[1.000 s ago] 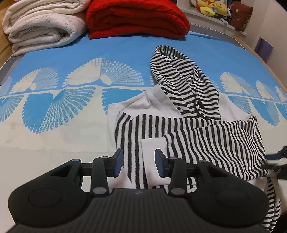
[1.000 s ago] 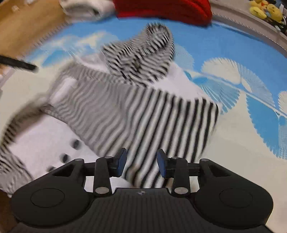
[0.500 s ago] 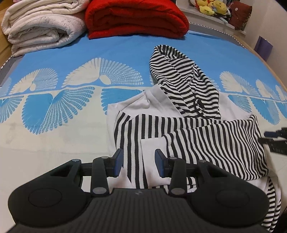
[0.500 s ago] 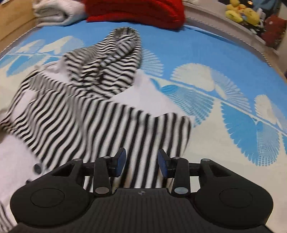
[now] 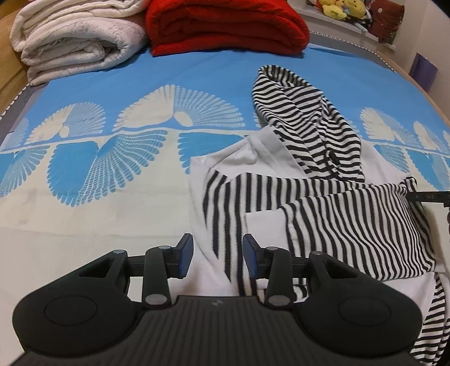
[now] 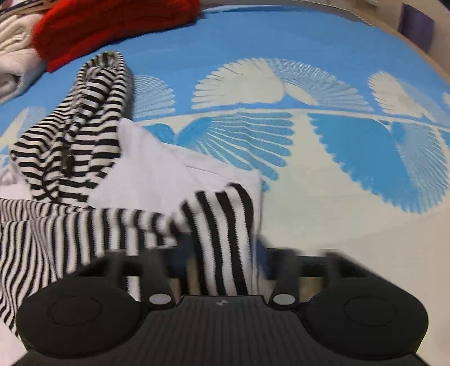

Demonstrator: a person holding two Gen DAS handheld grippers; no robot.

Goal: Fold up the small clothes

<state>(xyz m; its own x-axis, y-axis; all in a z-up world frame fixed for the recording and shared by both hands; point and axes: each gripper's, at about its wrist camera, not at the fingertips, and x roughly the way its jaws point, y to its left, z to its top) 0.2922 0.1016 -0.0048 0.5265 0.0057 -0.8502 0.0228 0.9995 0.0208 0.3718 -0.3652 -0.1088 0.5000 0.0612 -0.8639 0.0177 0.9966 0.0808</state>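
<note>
Far ahead and left of the left gripper (image 5: 215, 254), a cream blanket (image 5: 76, 42) and a red blanket (image 5: 225, 25) are stacked at the head of the bedspread (image 5: 112, 202). The left gripper hovers low, jaws parted with a clear gap and nothing between them; just beyond its tips lies the near left edge of the striped hoodie (image 5: 309, 202). The garment sprawls ahead and to the right of that tool, hood (image 5: 298, 112) pointing away, white body beneath, both striped sleeves (image 5: 351, 225) already laid across the chest. Further right, the right gripper (image 6: 225, 261) sits at the garment's right side, striped cloth bunched up between its fingers; motion blur hides the pads, so I cannot tell whether it has closed on the fabric or only straddles it. Judgement: the sleeve folding looks done, and the step in hand seems to be taking up the right side for the next fold. Next move probably calls for a firm pinch there, a matching grip by the left tool, then an even lift so the sleeves don't slide.
</note>
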